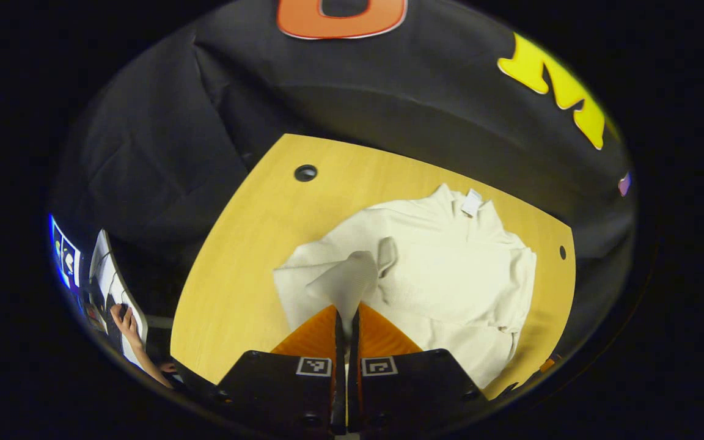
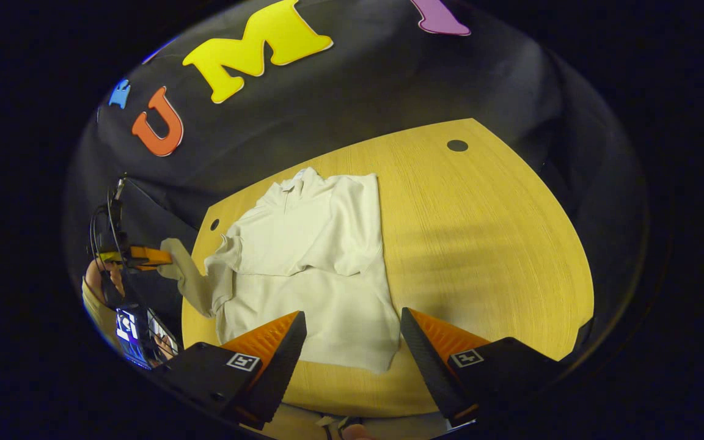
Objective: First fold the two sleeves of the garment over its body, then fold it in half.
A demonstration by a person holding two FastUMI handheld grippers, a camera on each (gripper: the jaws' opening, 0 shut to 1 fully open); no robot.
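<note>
A cream long-sleeved garment (image 1: 450, 263) lies spread on the wooden table (image 1: 248, 244), collar toward the booth wall. My left gripper (image 1: 346, 321) is shut on the cuff of one sleeve (image 1: 346, 281), which rises off the table toward the camera. In the right gripper view the garment (image 2: 309, 269) lies in front of my right gripper (image 2: 352, 318), which hovers open above its hem with nothing between its fingers. The other sleeve (image 2: 352, 220) lies folded across the chest. At the far left, the left gripper (image 2: 165, 258) holds the lifted sleeve (image 2: 190, 278) out past the table's edge.
Cable holes sit in the tabletop (image 1: 305, 173), (image 1: 563, 252), (image 2: 457, 145). Bare wood (image 2: 486, 244) stretches to the right of the garment. A person's hand (image 1: 126, 324) rests by a screen (image 1: 65, 256) beyond the table's left edge.
</note>
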